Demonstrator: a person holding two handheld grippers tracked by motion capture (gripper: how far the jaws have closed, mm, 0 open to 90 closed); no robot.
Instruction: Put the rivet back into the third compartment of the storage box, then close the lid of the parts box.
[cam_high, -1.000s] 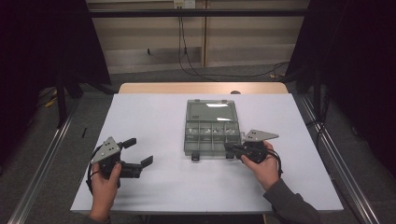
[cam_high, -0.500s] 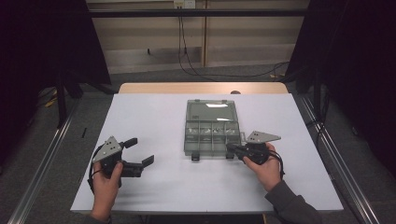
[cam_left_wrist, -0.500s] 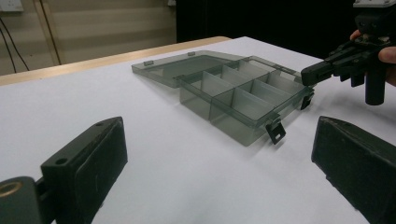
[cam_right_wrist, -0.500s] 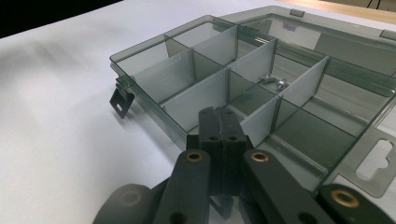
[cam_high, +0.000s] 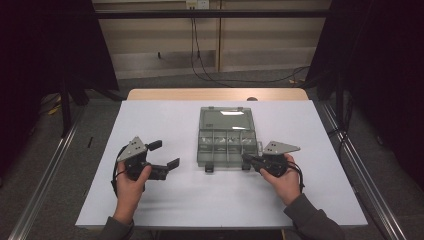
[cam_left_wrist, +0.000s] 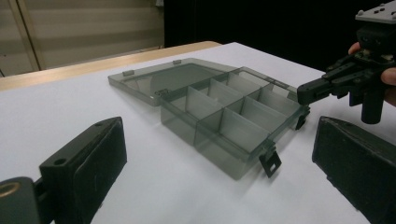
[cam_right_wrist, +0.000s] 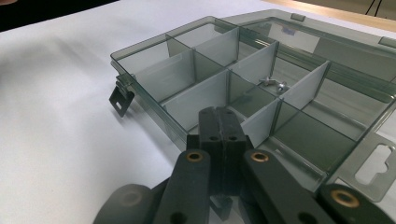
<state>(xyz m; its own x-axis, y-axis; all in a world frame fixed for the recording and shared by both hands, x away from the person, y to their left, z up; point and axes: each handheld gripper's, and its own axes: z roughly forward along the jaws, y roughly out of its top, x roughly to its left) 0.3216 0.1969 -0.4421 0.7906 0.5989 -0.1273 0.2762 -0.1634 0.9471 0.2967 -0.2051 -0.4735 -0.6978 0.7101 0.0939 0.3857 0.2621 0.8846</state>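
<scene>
Both of my claws sit low over the white table (cam_high: 150, 200), one at each side of the smoky translucent compartment box (cam_high: 227, 145). My right gripper (cam_high: 247, 159) has its jaws pressed flat together with nothing between them, its tip at the near right corner of the box, at the rim or just short of it; I cannot tell which. My left gripper (cam_high: 165, 155) stands wide open and empty, well apart from the box, its jaws framing the tray in the left gripper view. As I judge it, opening is done: the lid (cam_left_wrist: 154, 79) lies swung back flat on the table behind the tray, and the two dark latches (cam_left_wrist: 270, 163) hang loose off the front wall. What is left looks like work inside the compartments, and neither claw has hold of anything yet. The box is thin, hard, glossy grey plastic, split by paler frosted dividers (cam_right_wrist: 205, 95) into small rectangular cells. One cell holds a few tiny shiny metal bits (cam_right_wrist: 273, 84), perhaps screws; the others look empty. The tabletop is matt and smooth.
</scene>
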